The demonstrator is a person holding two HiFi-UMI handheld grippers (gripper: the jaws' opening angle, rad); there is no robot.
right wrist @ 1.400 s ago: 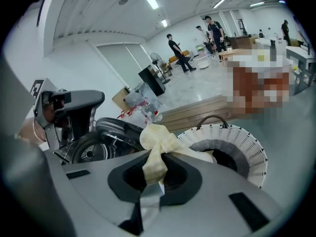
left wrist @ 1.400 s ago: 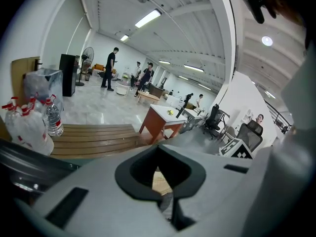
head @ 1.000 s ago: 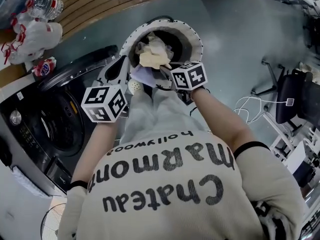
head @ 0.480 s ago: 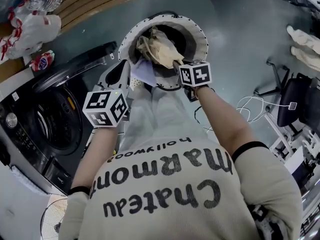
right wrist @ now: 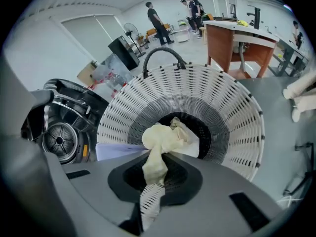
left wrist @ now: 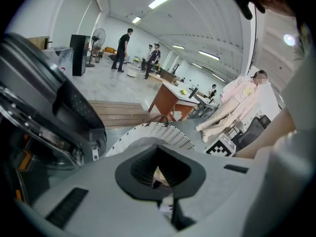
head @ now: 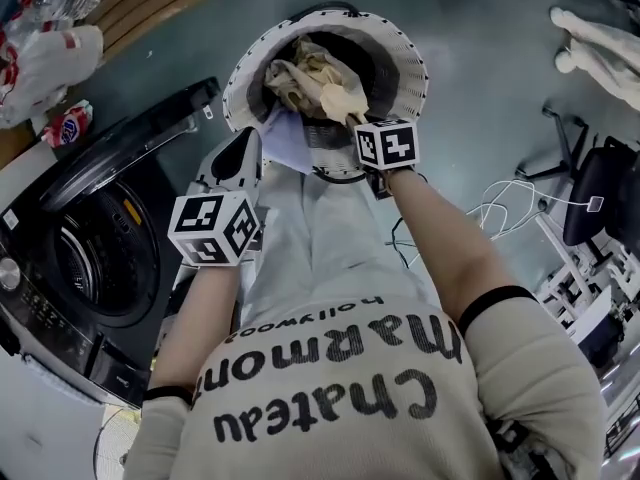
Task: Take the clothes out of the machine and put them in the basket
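Right gripper view: right gripper (right wrist: 149, 184) clamped on cream garment (right wrist: 165, 138) hanging lengthwise straight down into basket (right wrist: 224, 107) directly ahead; left gripper (left wrist: 161, 184) alongside, jaws together, seemingly nipping lilac cloth (head: 286, 146) at near rim.

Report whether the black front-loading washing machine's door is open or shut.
Open: its round door stands swung aside, baring the ribbed metal drum.

Basket (head: 408, 60) and washer (head: 100, 258) on grey floor (head: 480, 98)
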